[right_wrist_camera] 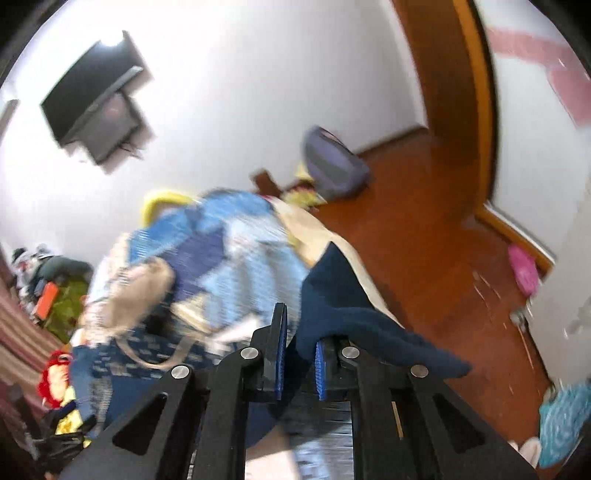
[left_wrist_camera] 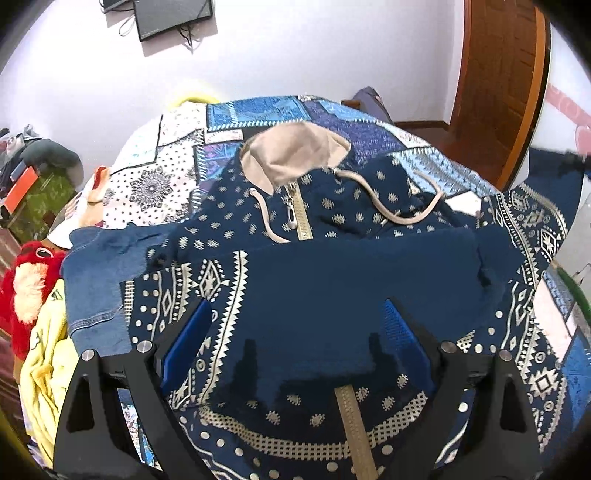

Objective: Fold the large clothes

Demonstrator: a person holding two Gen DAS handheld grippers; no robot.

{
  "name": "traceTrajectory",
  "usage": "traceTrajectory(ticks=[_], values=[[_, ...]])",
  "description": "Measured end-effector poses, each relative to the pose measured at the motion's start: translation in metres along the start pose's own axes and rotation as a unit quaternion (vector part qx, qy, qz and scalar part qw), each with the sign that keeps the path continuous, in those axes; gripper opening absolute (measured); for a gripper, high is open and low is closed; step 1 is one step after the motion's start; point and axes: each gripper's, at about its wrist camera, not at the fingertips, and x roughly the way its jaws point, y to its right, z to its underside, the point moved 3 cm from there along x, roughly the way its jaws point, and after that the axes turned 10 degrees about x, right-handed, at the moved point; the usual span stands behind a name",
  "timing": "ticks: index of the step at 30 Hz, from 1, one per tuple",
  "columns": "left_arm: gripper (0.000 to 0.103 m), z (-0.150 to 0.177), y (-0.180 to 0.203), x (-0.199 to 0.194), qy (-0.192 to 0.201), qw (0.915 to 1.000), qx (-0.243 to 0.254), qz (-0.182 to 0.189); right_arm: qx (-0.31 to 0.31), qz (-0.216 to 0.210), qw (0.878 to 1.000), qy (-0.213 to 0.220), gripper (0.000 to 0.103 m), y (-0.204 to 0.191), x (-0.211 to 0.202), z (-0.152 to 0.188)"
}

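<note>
Left wrist view: left gripper [left_wrist_camera: 297,325] spread wide, blue pads apart, hovering over the navy patterned hoodie [left_wrist_camera: 295,229], gripping nothing. Hoodie lies on the patchwork bedspread [left_wrist_camera: 173,147], beige hood [left_wrist_camera: 291,155] at far end. Right wrist view, blurred: right gripper [right_wrist_camera: 300,345] pinching a navy sleeve [right_wrist_camera: 343,306] of the hoodie, lifted beside the wooden floor [right_wrist_camera: 424,221].

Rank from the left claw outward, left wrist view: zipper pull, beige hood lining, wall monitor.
From the left claw, which hangs open over the hoodie's folded panel:
1. Zipper pull, centre, on the hoodie chest.
2. Beige hood lining, just beyond it, at the collar.
3. Wall monitor, top left, past the bed.
</note>
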Motion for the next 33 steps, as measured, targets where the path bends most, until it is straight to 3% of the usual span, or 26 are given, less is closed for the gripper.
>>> traceTrajectory(ticks=[6,11,15,20,23,28,33], values=[[0.093,0.003,-0.011,-0.028,0.025,0.9997,-0.002,-0.006,-0.061,-0.064,0.996,0.019,0.01,-0.095,-0.037,-0.001],[0.094,0.015,-0.028,-0.051,0.042,0.999,-0.01,-0.014,-0.105,-0.087,0.991,-0.015,0.01,-0.167,-0.022,0.04],[0.094,0.031,-0.044,-0.064,0.044,0.9986,-0.02,-0.02,-0.112,-0.09,0.987,-0.076,0.01,-0.203,0.018,0.09],[0.094,0.059,-0.074,-0.073,0.034,0.9979,-0.046,-0.03,-0.118,-0.063,0.976,-0.171,0.01,-0.223,0.078,0.167],[0.094,0.074,-0.088,-0.073,0.026,0.9972,-0.061,-0.036,-0.134,-0.032,0.97,-0.202,0.01,-0.226,0.1,0.205],[0.093,0.09,-0.097,-0.071,0.015,0.9965,-0.072,-0.039,-0.13,0.027,0.963,-0.233,0.011,-0.212,0.121,0.237],[0.094,0.099,-0.094,-0.07,0.009,0.9966,-0.073,-0.036,-0.103,0.027,0.963,-0.25,0.011,-0.2,0.111,0.244]])
